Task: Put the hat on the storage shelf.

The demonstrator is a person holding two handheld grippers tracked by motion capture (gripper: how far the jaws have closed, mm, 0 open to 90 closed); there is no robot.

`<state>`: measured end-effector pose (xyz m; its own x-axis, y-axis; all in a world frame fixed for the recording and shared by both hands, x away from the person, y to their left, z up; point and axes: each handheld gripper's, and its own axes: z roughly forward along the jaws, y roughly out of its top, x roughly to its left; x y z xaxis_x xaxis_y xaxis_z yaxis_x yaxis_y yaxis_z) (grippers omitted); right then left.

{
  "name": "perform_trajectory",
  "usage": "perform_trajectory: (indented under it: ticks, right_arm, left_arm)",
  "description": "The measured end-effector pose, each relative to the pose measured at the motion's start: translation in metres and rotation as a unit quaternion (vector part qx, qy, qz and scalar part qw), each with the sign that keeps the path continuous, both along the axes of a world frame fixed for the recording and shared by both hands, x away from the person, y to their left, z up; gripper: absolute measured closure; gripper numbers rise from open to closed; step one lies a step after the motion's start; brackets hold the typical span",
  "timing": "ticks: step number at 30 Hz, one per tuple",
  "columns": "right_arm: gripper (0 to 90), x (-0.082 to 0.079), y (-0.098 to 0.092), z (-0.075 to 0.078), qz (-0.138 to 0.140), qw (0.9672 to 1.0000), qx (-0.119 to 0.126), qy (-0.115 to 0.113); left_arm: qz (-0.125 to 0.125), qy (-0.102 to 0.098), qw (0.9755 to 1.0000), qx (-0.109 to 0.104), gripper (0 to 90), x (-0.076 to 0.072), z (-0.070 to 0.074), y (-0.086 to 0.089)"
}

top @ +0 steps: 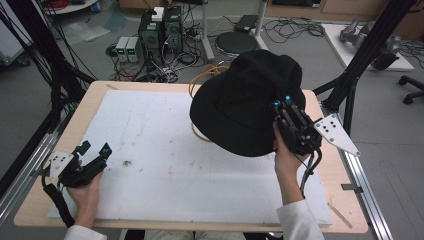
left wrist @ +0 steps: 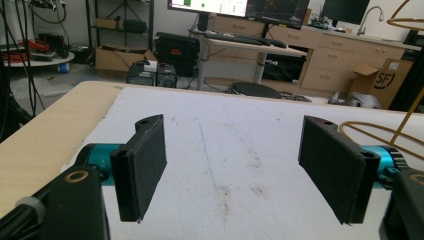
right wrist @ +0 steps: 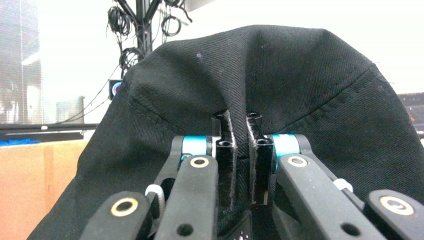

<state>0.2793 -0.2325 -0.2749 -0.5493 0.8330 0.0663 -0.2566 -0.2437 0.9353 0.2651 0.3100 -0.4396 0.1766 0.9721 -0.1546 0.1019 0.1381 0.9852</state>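
High view: right hand-held gripper [top: 281, 102] pinches black hat [top: 240, 102] at its brim, lifted over table [top: 100, 97] far right.
Left gripper view: left hand-held gripper [left wrist: 232, 167] wide, empty.
Right gripper view: jaws clamp fabric. Likely carrying; next needs a placement spot.
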Motion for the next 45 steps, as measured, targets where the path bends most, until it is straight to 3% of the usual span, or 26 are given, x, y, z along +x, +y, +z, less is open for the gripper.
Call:
perform_trajectory:
  ticks: [9, 16, 28, 38, 45]
  right_arm:
    - [85.7, 0.016, 0.019, 0.013, 0.001, 1.0, 0.005, -0.007]
    - [85.8, 0.038, 0.035, 0.023, -0.005, 0.9999, -0.009, -0.009]
    - [85.9, 0.069, 0.068, 0.034, -0.011, 0.9994, -0.031, 0.011]
    - [85.9, 0.1, 0.082, 0.041, -0.046, 0.9972, -0.05, 0.03]
    - [85.9, 0.116, 0.091, 0.042, -0.052, 0.9965, -0.052, 0.038]
  left_arm:
    - [-0.001, -0.002, 1.0, -0.005, 27.4, 0.0, 0.0, 0.001]
    - [-0.004, -0.002, 1.0, -0.006, 27.4, 0.0, 0.0, 0.001]
    - [-0.007, -0.001, 1.0, -0.003, 27.4, 0.005, -0.002, 0.002]
    - [-0.01, 0.0, 0.9999, -0.003, 27.4, 0.006, -0.002, 0.002]
    - [-0.014, -0.001, 0.9999, -0.005, 27.4, 0.007, -0.002, 0.0]
